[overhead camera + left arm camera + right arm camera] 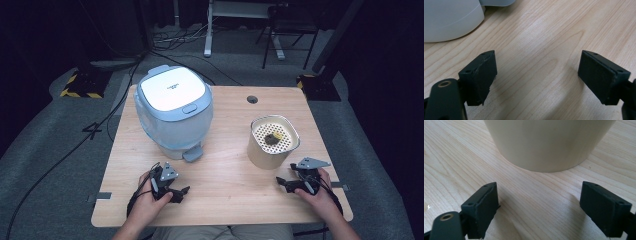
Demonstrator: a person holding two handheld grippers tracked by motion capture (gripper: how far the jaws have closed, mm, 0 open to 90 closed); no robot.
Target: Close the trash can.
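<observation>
In the high view, the left gripper [181, 193] is seen at the lower left of the frame, low over the table [225, 170], and the right gripper [283, 183] at the lower right. Both sets of jaws are spread, with nothing but bare wood between them.

The relation that matters is found on the right side. In the right gripper view, the cup [549, 142] is seen straight ahead of the jaws, centred between them, near but apart; its base rests on the table at the upper middle of the frame. In the high view, the cup [272, 142] stands upright, just up and left of the right gripper, its long axis vertical. A perforated insert and a small dark-and-yellow piece [273, 137] are visible inside.

Farther off, the bin [174, 112] stands at the upper left of centre, lid closed. In the left gripper view, its base [449, 20] lies to the upper left, off the jaw line.

The right hand is judged nearer to the cup.
</observation>
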